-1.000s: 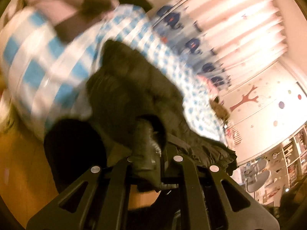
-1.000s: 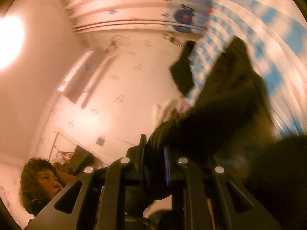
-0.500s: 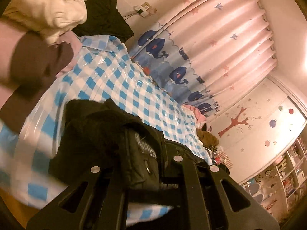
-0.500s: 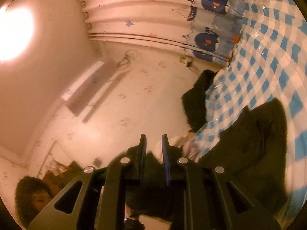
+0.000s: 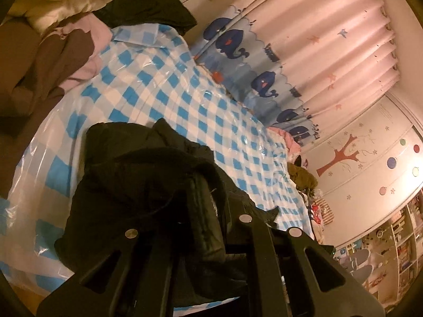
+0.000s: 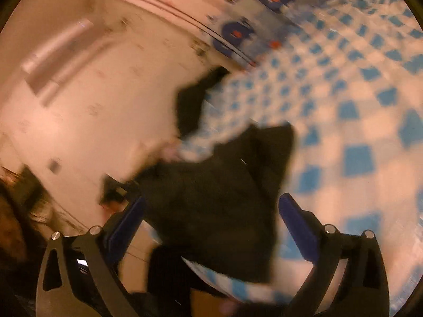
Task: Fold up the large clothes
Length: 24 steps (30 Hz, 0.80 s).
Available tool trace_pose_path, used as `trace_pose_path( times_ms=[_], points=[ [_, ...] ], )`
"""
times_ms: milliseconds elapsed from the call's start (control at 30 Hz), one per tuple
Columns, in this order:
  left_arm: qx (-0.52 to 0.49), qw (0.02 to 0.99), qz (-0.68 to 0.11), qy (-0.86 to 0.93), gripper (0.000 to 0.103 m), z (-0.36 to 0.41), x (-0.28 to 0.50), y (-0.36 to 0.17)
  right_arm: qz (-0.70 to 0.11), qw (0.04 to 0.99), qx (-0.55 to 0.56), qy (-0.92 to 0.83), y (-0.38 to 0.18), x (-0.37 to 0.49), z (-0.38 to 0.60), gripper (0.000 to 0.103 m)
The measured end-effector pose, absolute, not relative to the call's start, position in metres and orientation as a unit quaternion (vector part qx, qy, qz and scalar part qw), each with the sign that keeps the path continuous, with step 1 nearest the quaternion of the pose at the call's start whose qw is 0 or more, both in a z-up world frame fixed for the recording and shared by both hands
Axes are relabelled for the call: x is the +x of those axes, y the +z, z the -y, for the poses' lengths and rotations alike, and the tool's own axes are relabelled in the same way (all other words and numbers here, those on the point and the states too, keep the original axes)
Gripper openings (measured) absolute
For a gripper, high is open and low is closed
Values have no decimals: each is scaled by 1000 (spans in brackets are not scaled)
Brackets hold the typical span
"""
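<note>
A large black coat (image 5: 148,192) lies bunched on a bed covered with a blue-and-white checked plastic sheet (image 5: 185,100). My left gripper (image 5: 206,227) is shut on a fold of the coat at its near edge. In the blurred right wrist view the coat (image 6: 224,198) lies on the sheet (image 6: 357,132) just ahead of my right gripper (image 6: 211,219). The right gripper is open, its blue pads (image 6: 298,222) spread wide on either side of the cloth.
A pile of cream, pink and brown clothes (image 5: 60,34) and a black garment (image 5: 148,2) sit at the bed's far corner. A whale-print curtain (image 5: 264,79) runs along the far side. More clothes (image 5: 301,177) lie at the right end.
My right gripper has let go of the coat and opened wide. The coat has dropped onto the sheet. My left gripper stays shut on the coat and has lowered it.
</note>
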<state>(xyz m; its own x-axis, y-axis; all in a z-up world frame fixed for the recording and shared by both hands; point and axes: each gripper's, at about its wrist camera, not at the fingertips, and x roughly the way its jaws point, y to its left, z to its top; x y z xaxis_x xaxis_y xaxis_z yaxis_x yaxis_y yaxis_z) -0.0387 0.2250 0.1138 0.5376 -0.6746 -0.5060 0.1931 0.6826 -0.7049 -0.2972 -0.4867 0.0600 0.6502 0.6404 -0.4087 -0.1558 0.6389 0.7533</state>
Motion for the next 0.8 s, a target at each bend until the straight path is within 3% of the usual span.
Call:
trace_pose_path(
  times_ms=[233, 433, 500, 533, 567, 667, 800],
  points=[
    [-303, 828, -412, -229, 6, -223, -43, 104, -422, 829, 221, 295, 31, -204, 416, 96],
    [-312, 825, -426, -200, 6, -229, -46, 96, -480, 776, 207, 354, -12, -144, 384, 94],
    [-309, 826, -430, -193, 7, -230, -47, 95, -469, 785, 168, 368, -4, -152, 371, 67],
    [-308, 826, -432, -192, 7, -230, -48, 96, -463, 792, 159, 364, 1, -157, 369, 44],
    [-306, 827, -433, -189, 7, -230, -49, 96, -450, 801, 156, 363, 9, -164, 367, 27],
    [-304, 829, -432, -184, 7, -229, -52, 98, -421, 821, 156, 352, 31, -183, 366, 17],
    [-315, 835, -409, -190, 7, -232, -56, 112, -339, 851, 190, 354, 93, -207, 378, 14]
  ],
)
